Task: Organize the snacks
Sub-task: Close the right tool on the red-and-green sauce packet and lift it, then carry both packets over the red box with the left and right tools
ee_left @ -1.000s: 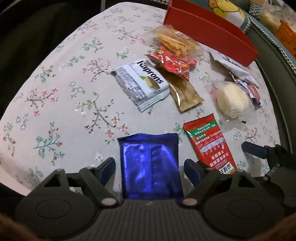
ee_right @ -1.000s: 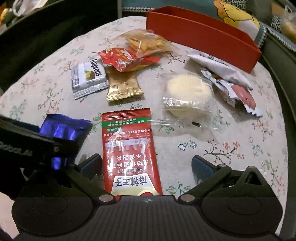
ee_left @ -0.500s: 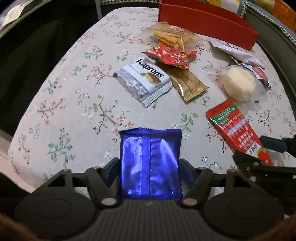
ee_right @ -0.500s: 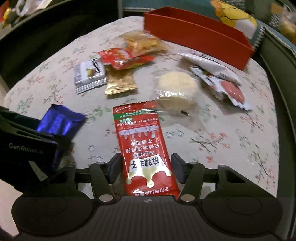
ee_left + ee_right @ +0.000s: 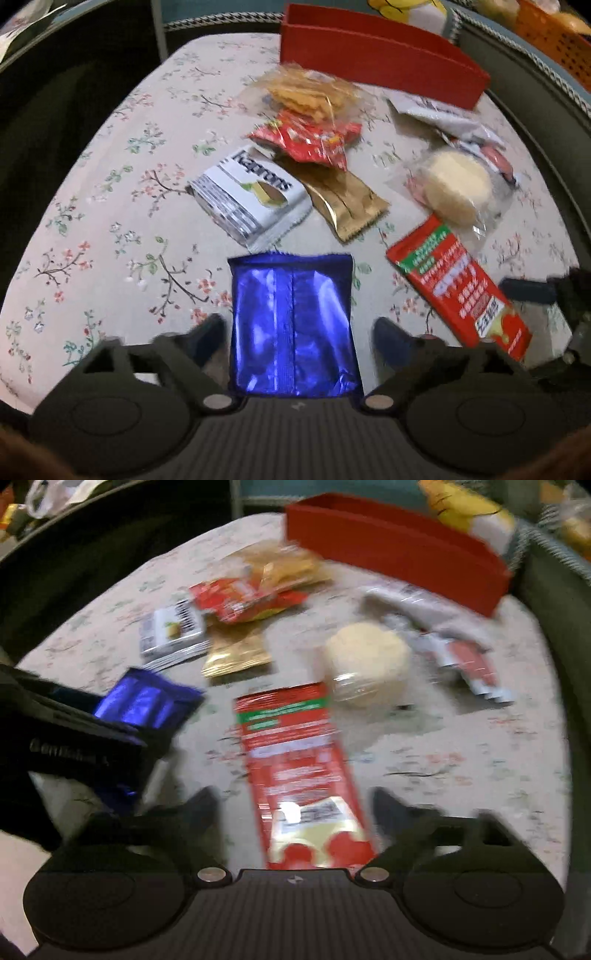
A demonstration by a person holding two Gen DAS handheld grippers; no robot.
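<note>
Left gripper (image 5: 297,332) and right gripper (image 5: 293,808), jaws just reopened wide, straddle the blue packet (image 5: 293,325) and the long red packet (image 5: 303,771) lying ungripped on the surface (image 5: 110,206); next, probably, closing for transfer to the red tray (image 5: 380,62).

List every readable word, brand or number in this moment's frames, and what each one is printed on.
"Kaprons": on the white wafer packet, left wrist view.
"GenRobot", partly blurred: on the black body of the left gripper, right wrist view.
Long red packet: white lettering and a code patch, too blurred to read.
Crumpled red packet: print too small to read.
White wrapper by the red box: dark print, unreadable.
Blue foil packet: no text visible.
</note>
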